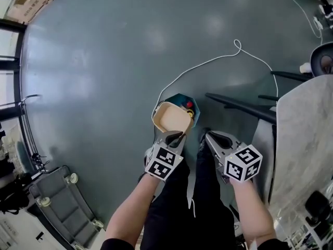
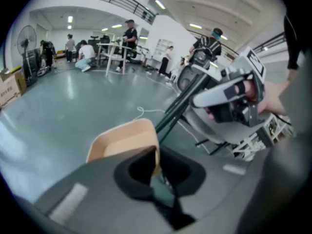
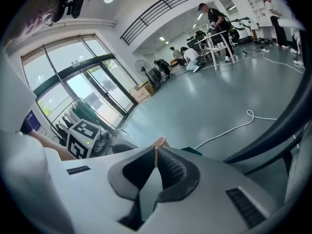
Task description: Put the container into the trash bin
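Two grippers: left gripper (image 1: pixel 176 137) pinches the tan container (image 1: pixel 170 117) by its rim, over the teal trash bin (image 1: pixel 180 98). Right gripper (image 1: pixel 208 137), at its 3 o'clock, has jaws together.

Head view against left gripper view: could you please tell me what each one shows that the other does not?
Only the head view clearly shows the teal trash bin partly covered by the container, the wheeled cart at lower left and the person's legs. Only the left gripper view shows people around tables in the distance and a standing fan. Both show the tan container pinched at its rim in the left gripper's jaws, the right gripper beside it, and the white cable on the floor.
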Demonstrator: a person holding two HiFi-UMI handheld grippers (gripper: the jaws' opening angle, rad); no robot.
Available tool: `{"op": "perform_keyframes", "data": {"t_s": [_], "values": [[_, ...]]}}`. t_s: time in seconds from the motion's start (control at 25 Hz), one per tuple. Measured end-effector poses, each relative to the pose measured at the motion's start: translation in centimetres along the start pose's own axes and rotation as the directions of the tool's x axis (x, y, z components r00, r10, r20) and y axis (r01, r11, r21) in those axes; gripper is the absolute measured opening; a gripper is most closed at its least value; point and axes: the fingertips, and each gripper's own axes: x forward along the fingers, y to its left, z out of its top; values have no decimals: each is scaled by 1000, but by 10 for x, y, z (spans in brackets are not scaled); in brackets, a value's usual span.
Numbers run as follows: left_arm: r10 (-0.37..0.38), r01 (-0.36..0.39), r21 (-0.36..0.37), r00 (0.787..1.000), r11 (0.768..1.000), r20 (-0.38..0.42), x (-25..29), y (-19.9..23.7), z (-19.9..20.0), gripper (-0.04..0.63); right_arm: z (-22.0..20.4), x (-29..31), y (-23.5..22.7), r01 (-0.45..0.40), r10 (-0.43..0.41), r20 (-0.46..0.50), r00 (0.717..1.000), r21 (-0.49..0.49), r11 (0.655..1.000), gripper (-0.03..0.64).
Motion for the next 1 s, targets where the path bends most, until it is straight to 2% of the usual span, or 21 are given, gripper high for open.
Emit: {"op": "perform_keyframes", "data": {"t_s": [0.16,0.28,0.48,0.6,0.72,0.76,0.8,0.84,0.88,1.0], "values": [[-29,28,-13,999,1000,-31,24,4,-26,32,-23,8,-9,20,-20,-3,1000,11,1000,3],[-18,18,14,998,1000,-60,44,15,-43,34,-50,16,-20,50,-50,-31,998,-3,999,3],[-29,37,71,993,997,-114,77,28,-66,34,-82,25,-32,67,-65,-34,997,63,996,3],[-37,47,86,992,995,-121,93,35,-71,35,-92,26,-33,68,-65,-38,997,68,995,3],[-30,38,65,994,997,-110,106,41,-72,37,-100,22,-35,73,-70,-48,996,72,995,3],[-24,30,60,994,998,-104,109,43,-72,45,-102,20,-37,76,-73,-53,996,73,994,3],[-17,22,57,995,998,-99,112,44,-72,82,-103,19,-39,80,-76,-57,995,73,994,3],[-12,17,51,996,999,-89,113,44,-70,170,-104,18,-41,85,-80,-60,995,74,994,3],[-11,14,42,997,999,-76,112,44,-67,189,-103,17,-43,87,-83,-60,995,74,993,3],[-14,14,2,1000,1000,-27,100,42,-57,190,-96,17,-38,80,-76,-58,995,70,994,3]]}}
